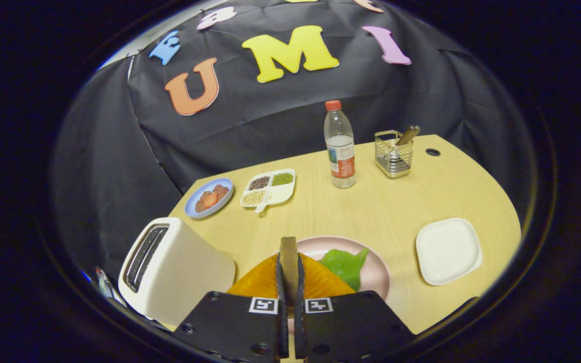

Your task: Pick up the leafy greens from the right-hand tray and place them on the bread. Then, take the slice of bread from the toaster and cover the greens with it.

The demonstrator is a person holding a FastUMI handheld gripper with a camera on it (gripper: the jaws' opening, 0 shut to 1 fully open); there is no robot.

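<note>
Wooden surface (pixel 381 212) lies open ahead; gripper (pixel 288 282) clamps a bread slice (pixel 288 262) upright above greens (pixel 345 266) on the pink plate (pixel 376 275), toaster (pixel 174 269) beside.

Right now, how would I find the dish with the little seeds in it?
Start at the water bottle standing far across the table, beyond the tool, which is shut on bread. Beside it lies the white divided dish, next to a blue plate. It alone has compartments.

Even overhead light is brightening the wooden table (pixel 386 201), casting only soft, short shadows. Fisheye distortion is bending the table edge and backdrop outward. Focus is holding sharp centrally; the toaster (pixel 174 269) is blurring slightly near the rim.
</note>
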